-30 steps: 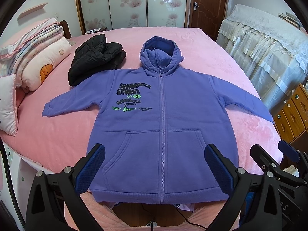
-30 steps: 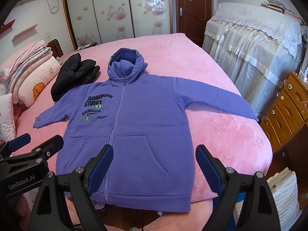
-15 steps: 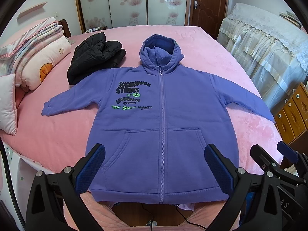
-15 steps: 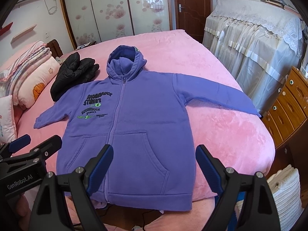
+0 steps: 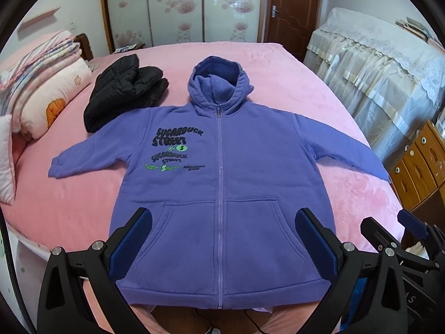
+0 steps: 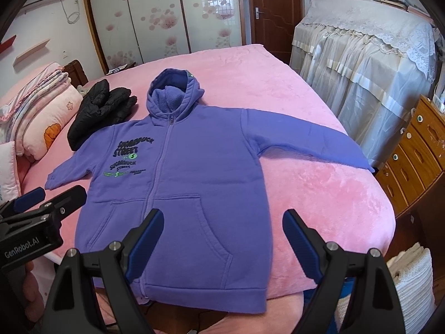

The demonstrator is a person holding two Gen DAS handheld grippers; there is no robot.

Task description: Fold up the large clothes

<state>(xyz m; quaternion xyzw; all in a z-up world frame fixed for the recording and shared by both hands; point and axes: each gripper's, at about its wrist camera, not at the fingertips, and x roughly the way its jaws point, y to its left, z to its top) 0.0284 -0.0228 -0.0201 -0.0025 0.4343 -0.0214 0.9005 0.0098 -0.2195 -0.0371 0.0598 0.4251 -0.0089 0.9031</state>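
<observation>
Flat on the pink bed [image 5: 292, 83] lies the purple zip-up hoodie [image 5: 222, 183], front side up and zipped, directly ahead of both tongs, with its hem nearest them and its hood pointing away. Both sleeves are spread outward, one reaching beyond the left tongs [image 5: 221, 239] toward the pillows [image 5: 52, 94], the other stretching past the right tongs [image 6: 222, 236] to the edge of the bed by the wooden drawers [image 6: 417, 161]. Each pair of tongs stands wide open with nothing between its blue pads, hovering over the hoodie's lower pocket area without touching the cloth. Farther off, beyond the left sleeve and beside the hood, sits a folded black padded jacket [image 5: 125, 91]. In the left wrist view the right tongs show at the right edge; in the right wrist view the left tongs show at the left edge.
</observation>
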